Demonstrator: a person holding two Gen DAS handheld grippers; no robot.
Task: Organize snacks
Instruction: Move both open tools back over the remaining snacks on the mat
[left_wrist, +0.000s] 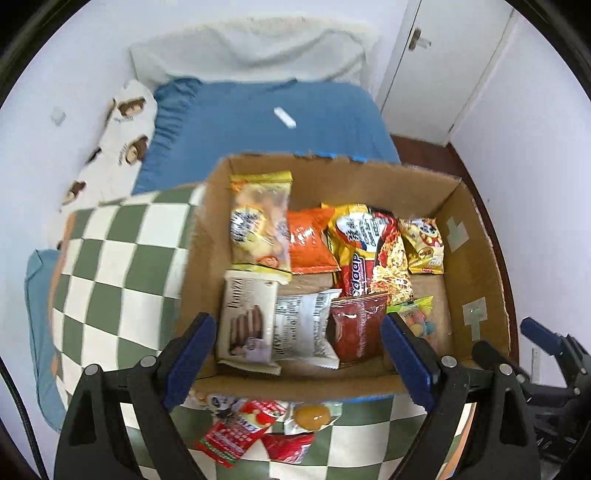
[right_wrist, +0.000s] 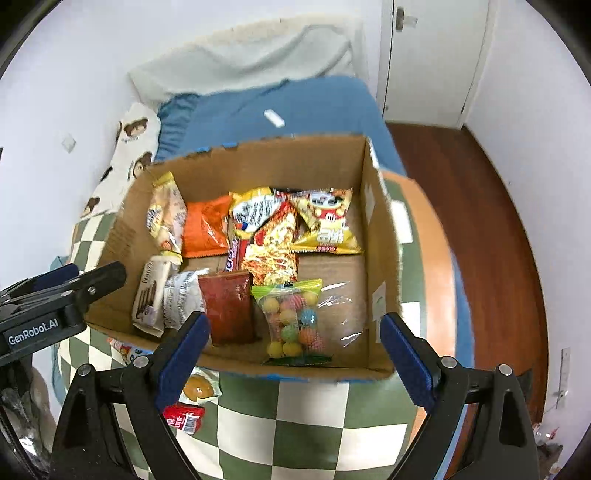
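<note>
A cardboard box (left_wrist: 476, 236) (right_wrist: 376, 236) sits on a green-and-white checkered blanket and holds several snack packs: a yellow biscuit bag (left_wrist: 260, 225), an orange bag (left_wrist: 310, 240), noodle packs (left_wrist: 373, 251), a wafer pack (left_wrist: 245, 317), a dark red pouch (right_wrist: 229, 306) and a bag of coloured candy balls (right_wrist: 295, 317). Loose snacks lie in front of the box: a red-and-white packet (left_wrist: 236, 432), a yellow jelly cup (left_wrist: 314, 415) (right_wrist: 199, 387), a red packet (right_wrist: 184, 417). My left gripper (left_wrist: 299, 358) and right gripper (right_wrist: 293, 354) hover open and empty over the box's near edge.
The checkered blanket (left_wrist: 122, 258) covers a bed with a blue sheet (left_wrist: 266, 122) and a white pillow (left_wrist: 251, 48). A small white object (left_wrist: 284, 118) lies on the sheet. A door (left_wrist: 443, 66) and wooden floor (right_wrist: 480, 221) are to the right.
</note>
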